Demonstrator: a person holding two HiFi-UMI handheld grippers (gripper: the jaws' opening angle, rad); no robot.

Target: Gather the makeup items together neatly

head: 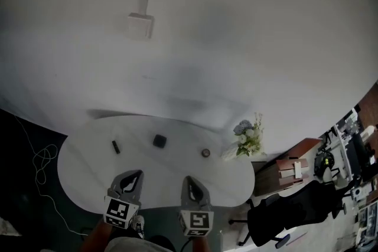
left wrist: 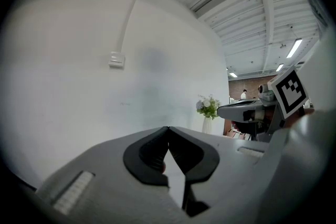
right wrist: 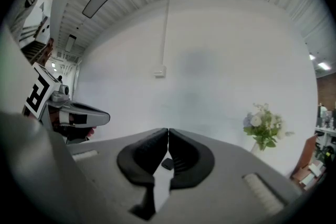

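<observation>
Left claw (head: 138, 174), right claw (head: 188, 179) closed; black compact (head: 159, 140) lies beyond, between them.

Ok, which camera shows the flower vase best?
The right gripper view: the flower vase looks largest there, with blooms and leaves distinct. The left gripper view shows it smaller and farther off; the head view shows it tiny, from above.

Left gripper (head: 136, 175) and right gripper (head: 189, 181) held side by side, slightly apart, low in the head view; both point forward, close to level; left jaws closed tip to tip, nothing between; right jaws likewise closed, empty.
</observation>
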